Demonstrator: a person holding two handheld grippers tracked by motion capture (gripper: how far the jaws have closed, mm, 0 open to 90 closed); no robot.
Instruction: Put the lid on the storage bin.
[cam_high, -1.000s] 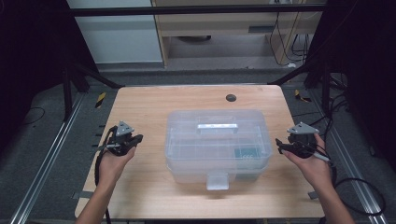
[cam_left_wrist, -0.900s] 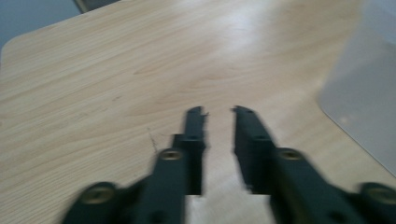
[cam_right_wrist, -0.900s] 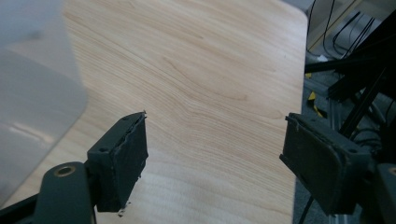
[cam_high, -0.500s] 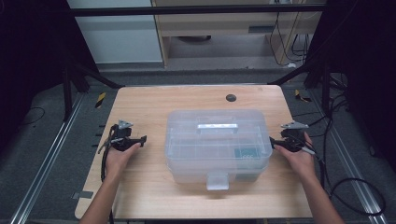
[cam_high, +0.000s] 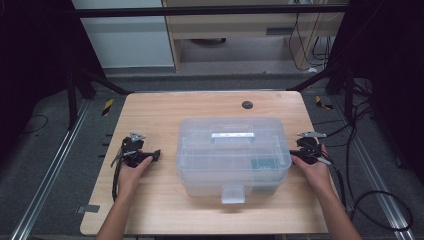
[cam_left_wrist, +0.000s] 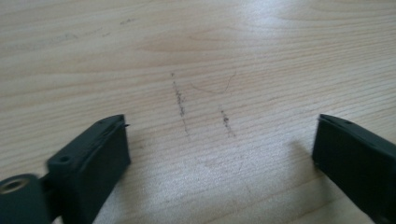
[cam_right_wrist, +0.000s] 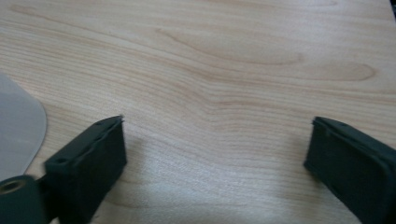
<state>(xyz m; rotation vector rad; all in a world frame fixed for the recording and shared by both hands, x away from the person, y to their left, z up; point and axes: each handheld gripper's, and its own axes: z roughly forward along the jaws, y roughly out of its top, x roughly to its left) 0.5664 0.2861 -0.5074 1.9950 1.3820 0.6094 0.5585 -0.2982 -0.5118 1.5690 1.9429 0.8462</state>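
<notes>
High view, box: a clear, rounded plastic storage box with a lid, a top handle and a front latch (cam_high: 233, 156) sits mid-frame on the pale wooden table (cam_high: 165, 107), lid down.
High view, left gripper: the black two-jaw left gripper (cam_high: 155, 154) rests low at centre left, well apart from the box's side, tips aimed toward it.
High view, right gripper: the black two-jaw right gripper (cam_high: 292, 155) lies at centre right, its tips just beside the box's end wall; contact cannot be told.
Left gripper view, jaws: spread wide, having just been opening, with nothing between them but bare wood and a few dark scuff marks (cam_left_wrist: 180, 100) at centre.
Right gripper view, jaws: also spread wide after just opening, bare wood between them; the box's frosted corner (cam_right_wrist: 18, 130) shows at the left edge.
Step, as judged: closing in on the box from both ends to take hold of it.
Doing it well: bring the left gripper in until it matches the right, keep both level and opposite each other, and seat the pads on the rim, not the thin wall, before squeezing, so the box neither twists nor slides.
</notes>
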